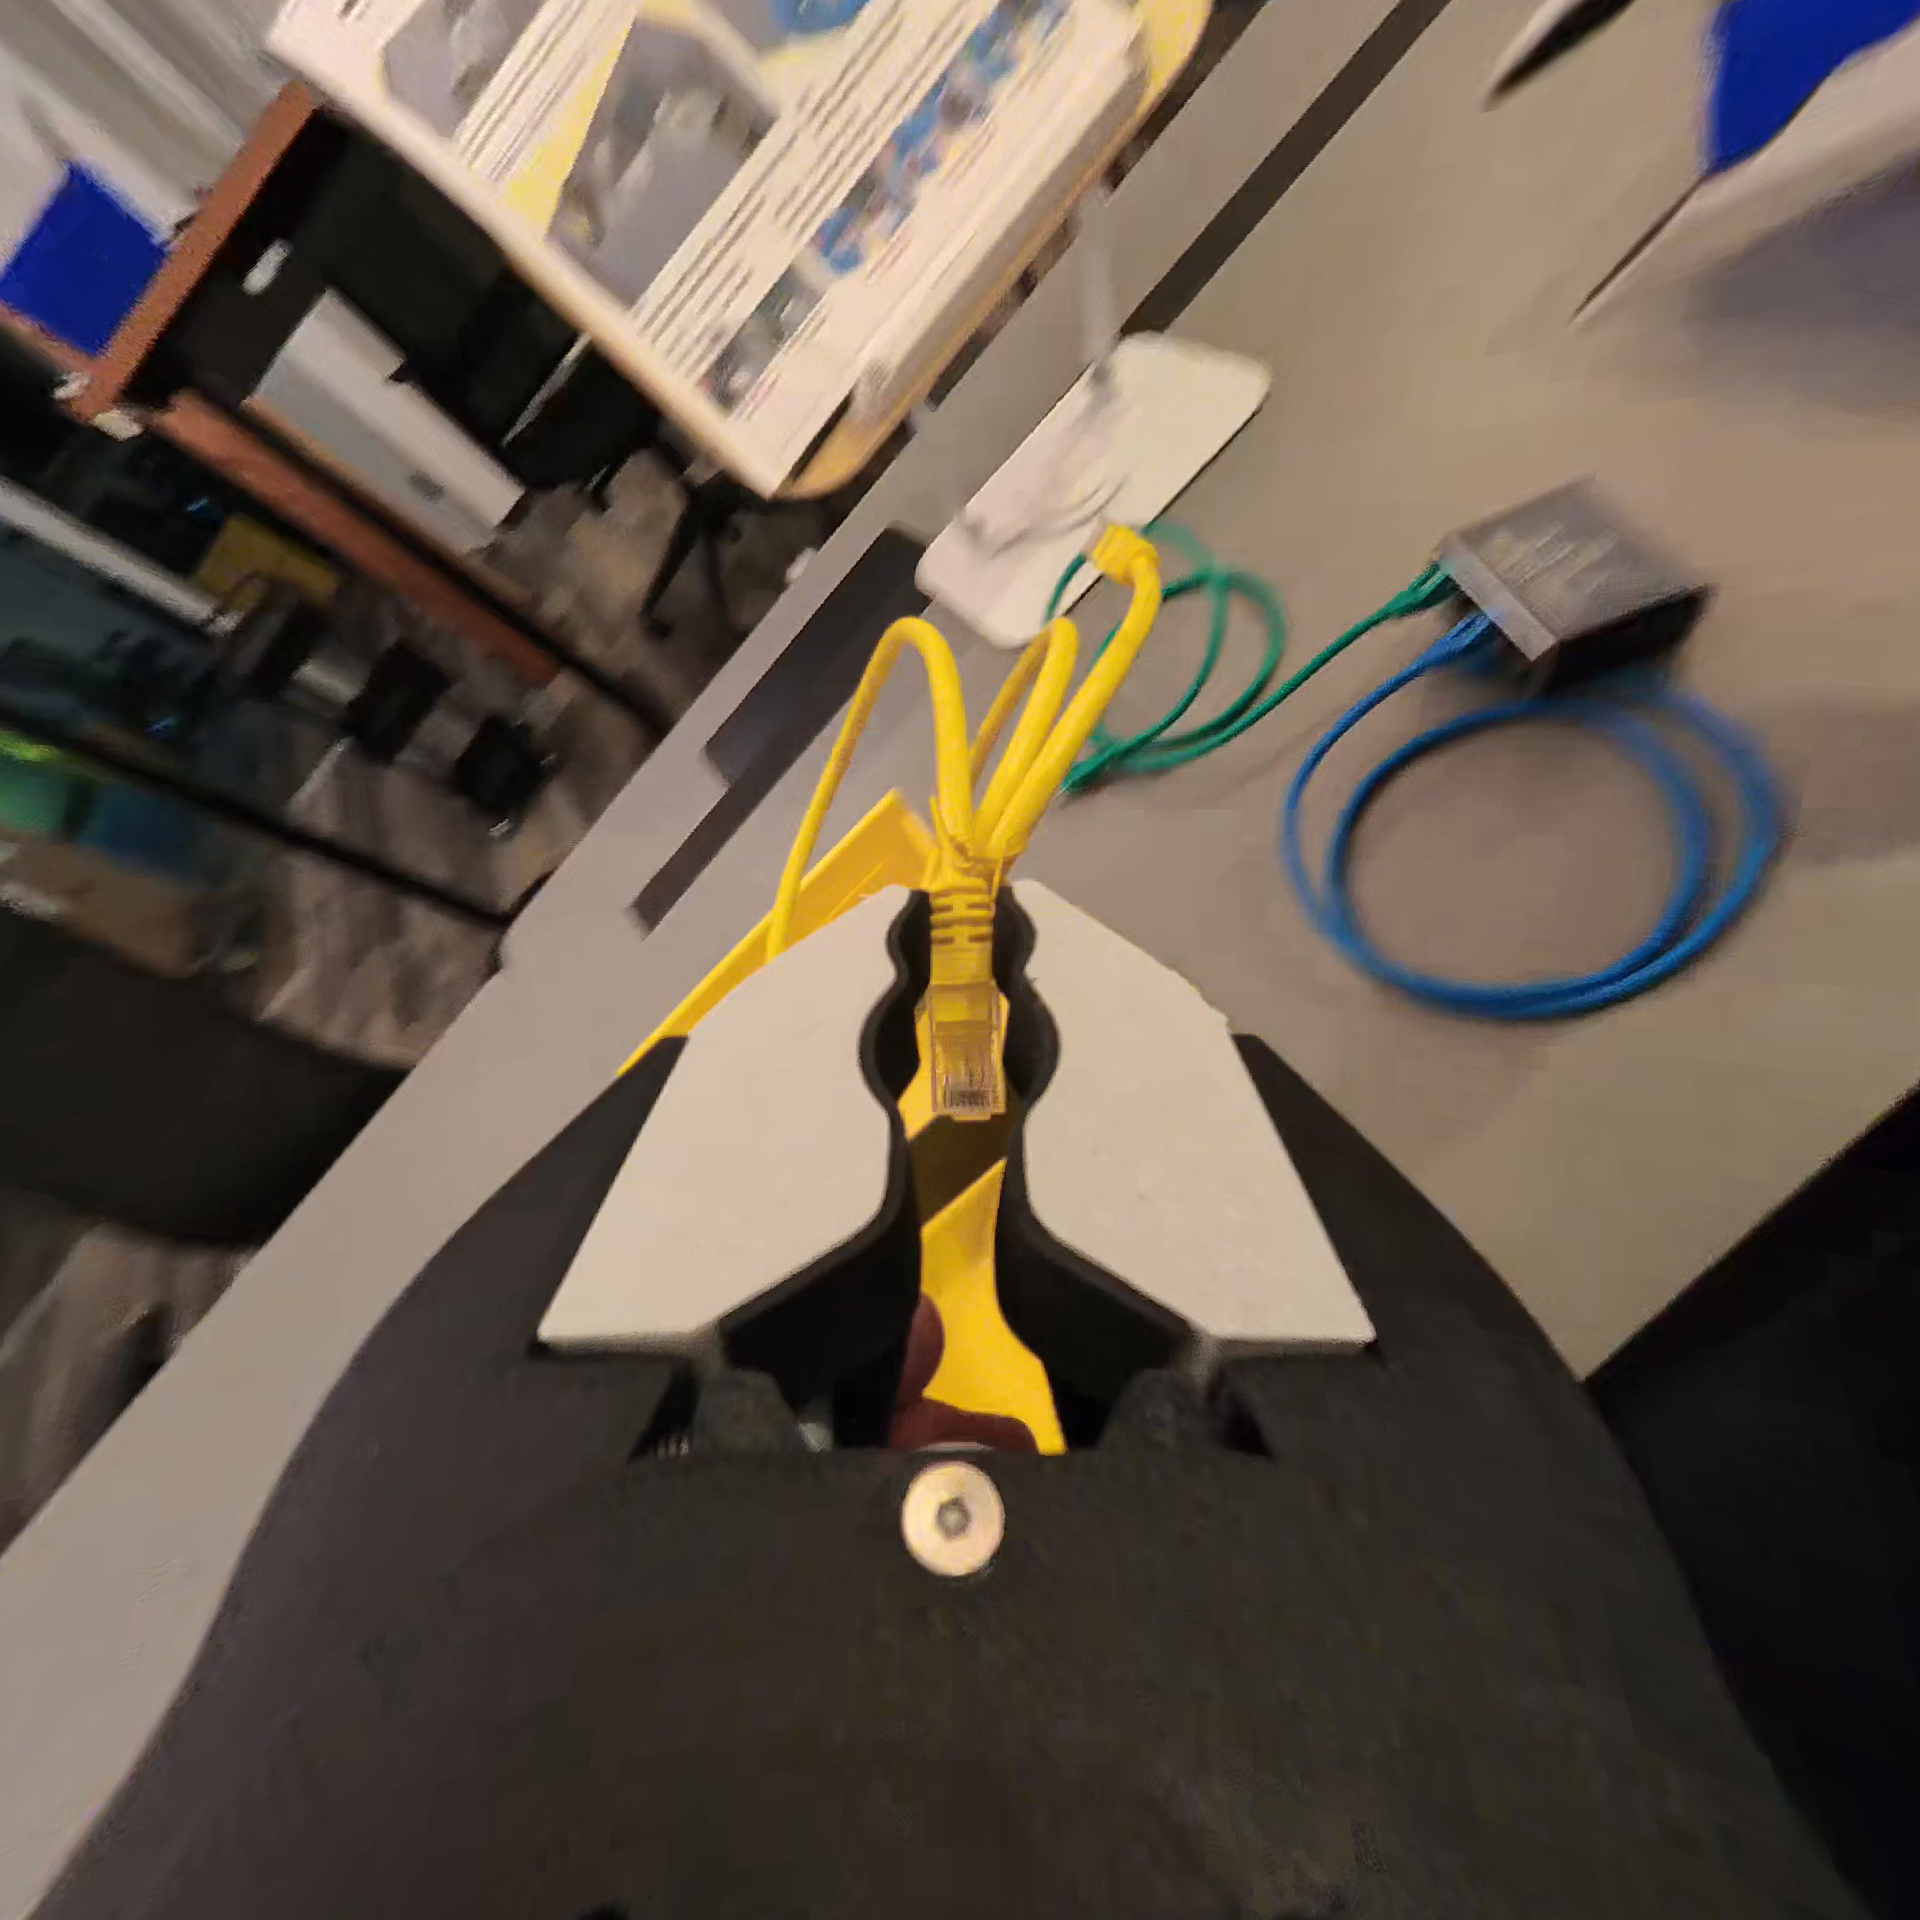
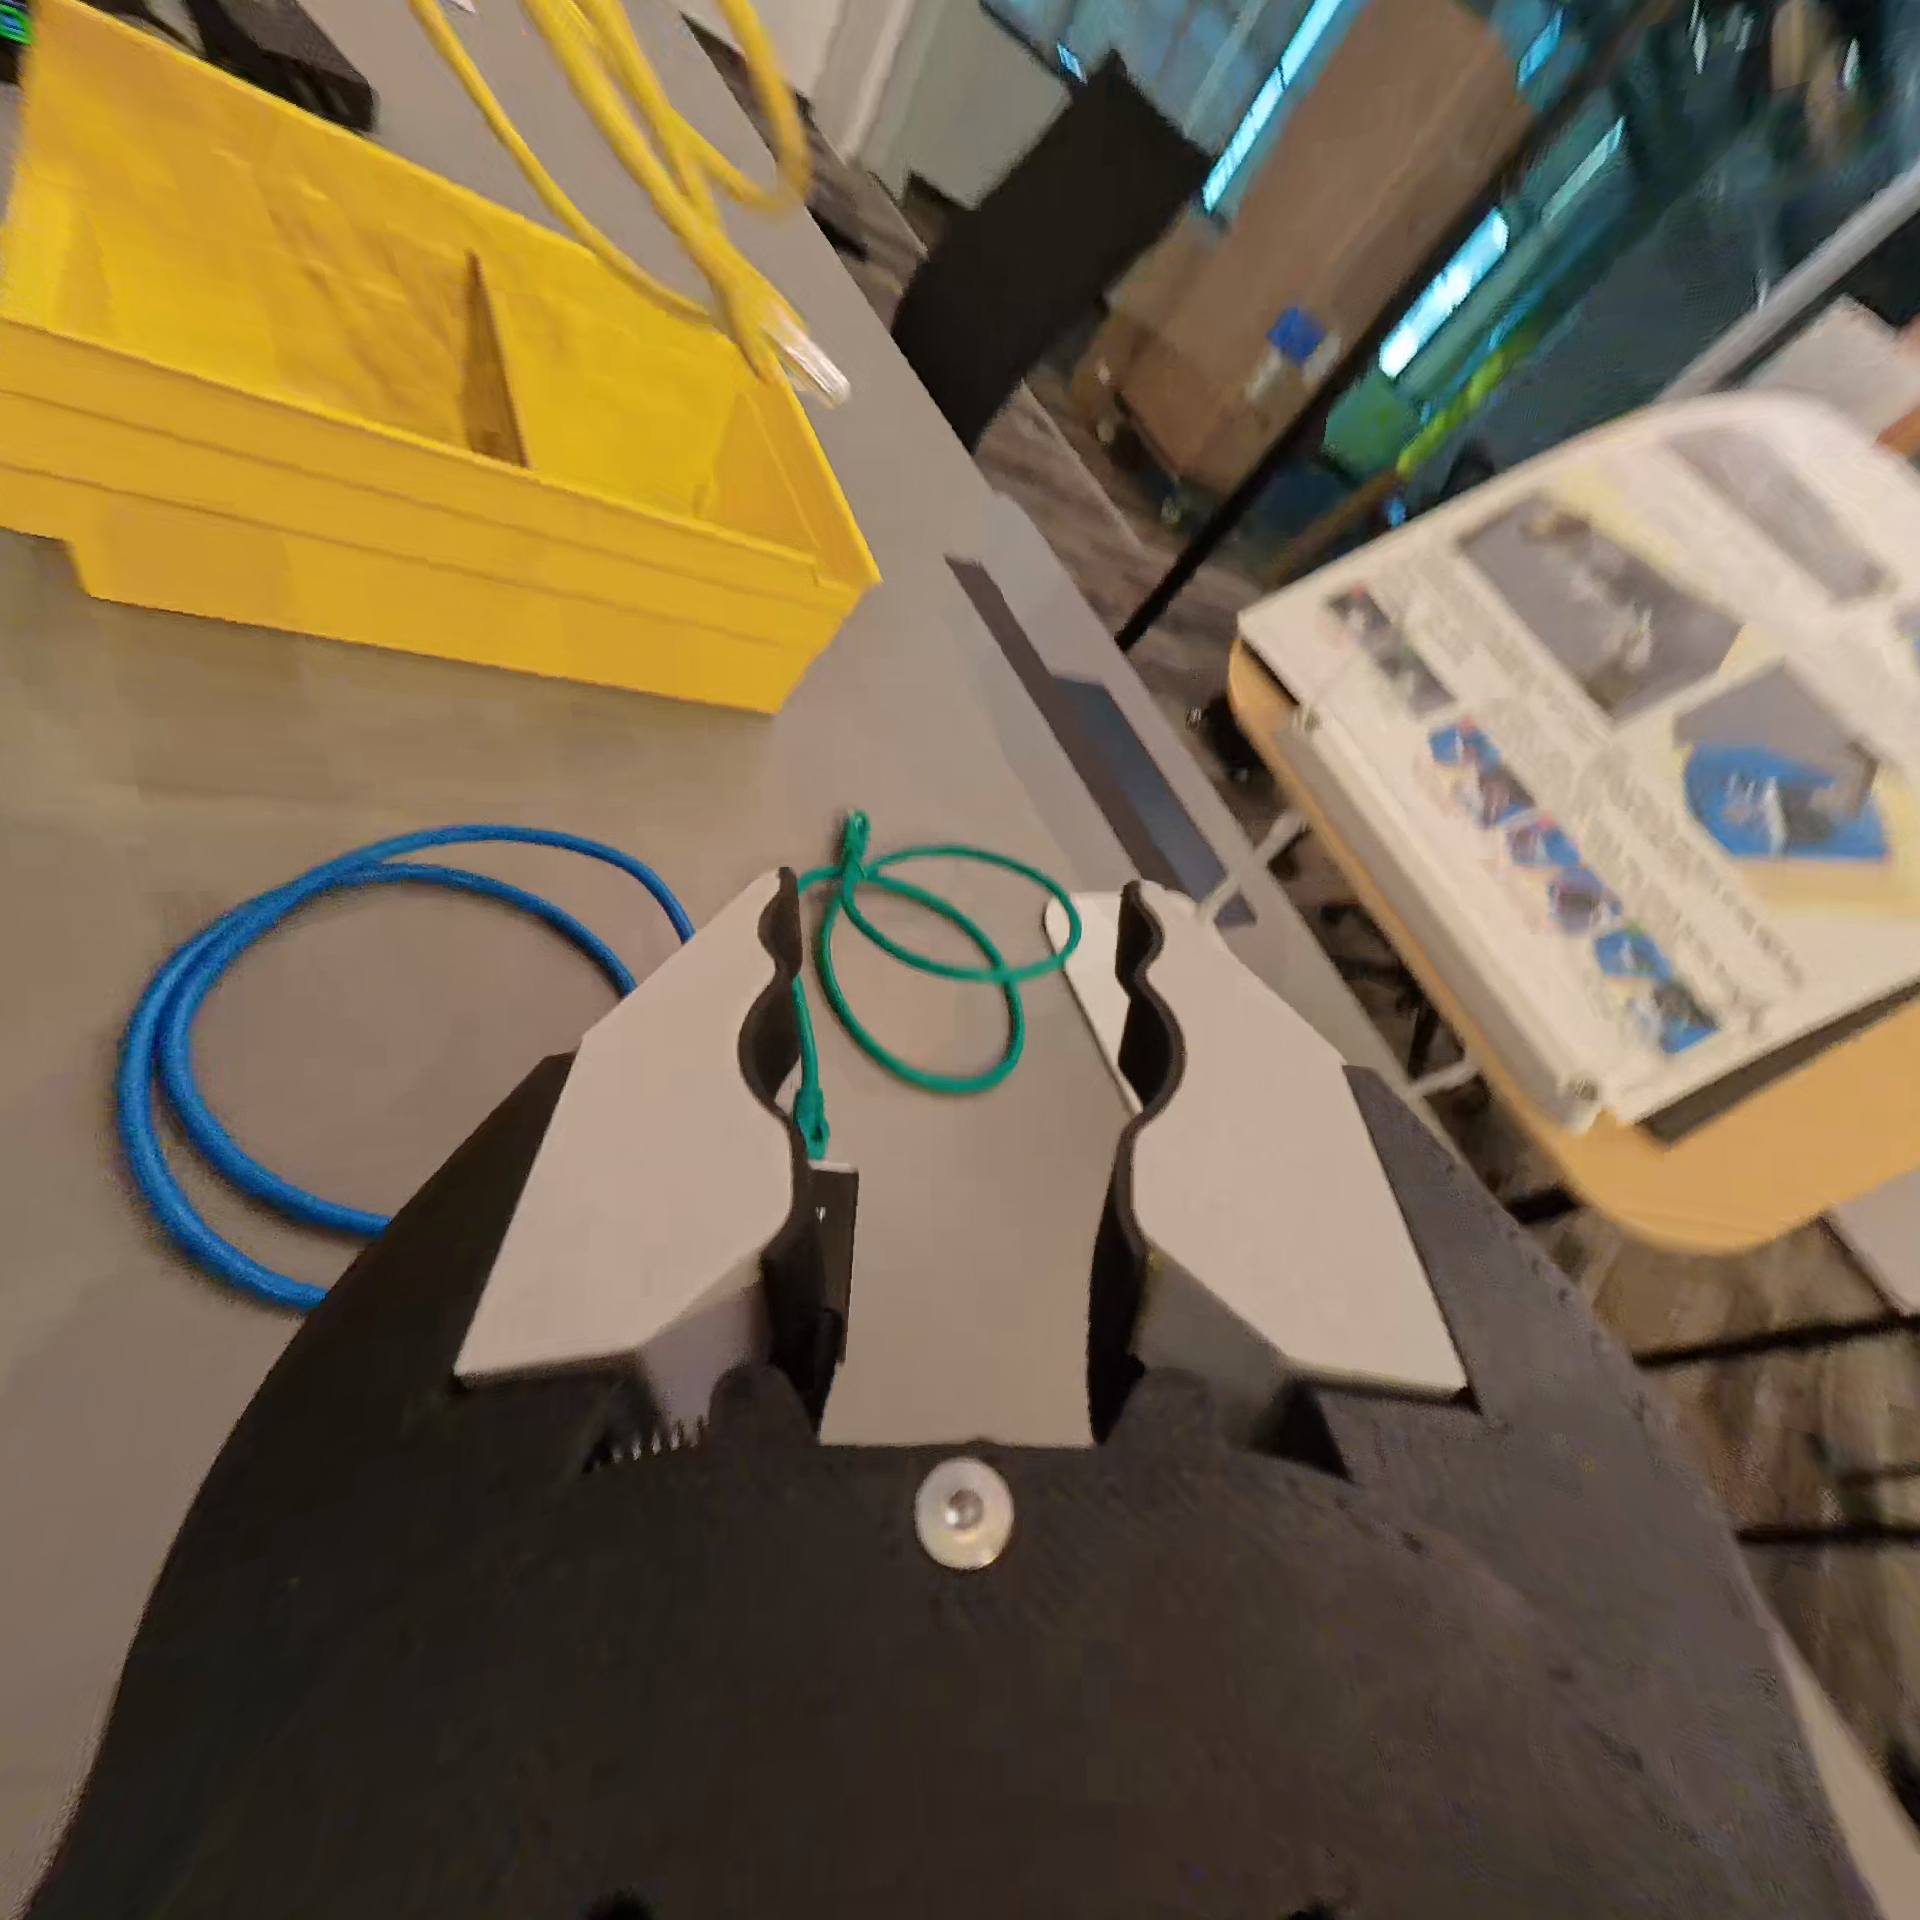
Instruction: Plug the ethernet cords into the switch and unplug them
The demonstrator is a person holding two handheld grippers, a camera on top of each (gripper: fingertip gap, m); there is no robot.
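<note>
So the left gripper (image 1: 961,997) is clamped tight on the yellow ethernet cord (image 1: 1039,717), pinching the boot right behind the clear plug (image 1: 966,1060). Makes sense to me: grab it there and the plug stays rigid while the bundled loops just dangle out front. Odd bit is the plug tip points back toward the camera, so I'd guess it needs flipping before it goes anywhere.

The switch (image 1: 1569,587) sits well off to the side on the grey table (image 1: 1455,1091), with the green cord (image 1: 1195,665) and blue cord (image 1: 1538,862) already plugged in and their slack coiled beside it.

The right gripper (image 2: 961,997) is wide open and empty, hovering over the green coil, probably on standby. The yellow bin (image 2: 416,499) sits behind.
</note>
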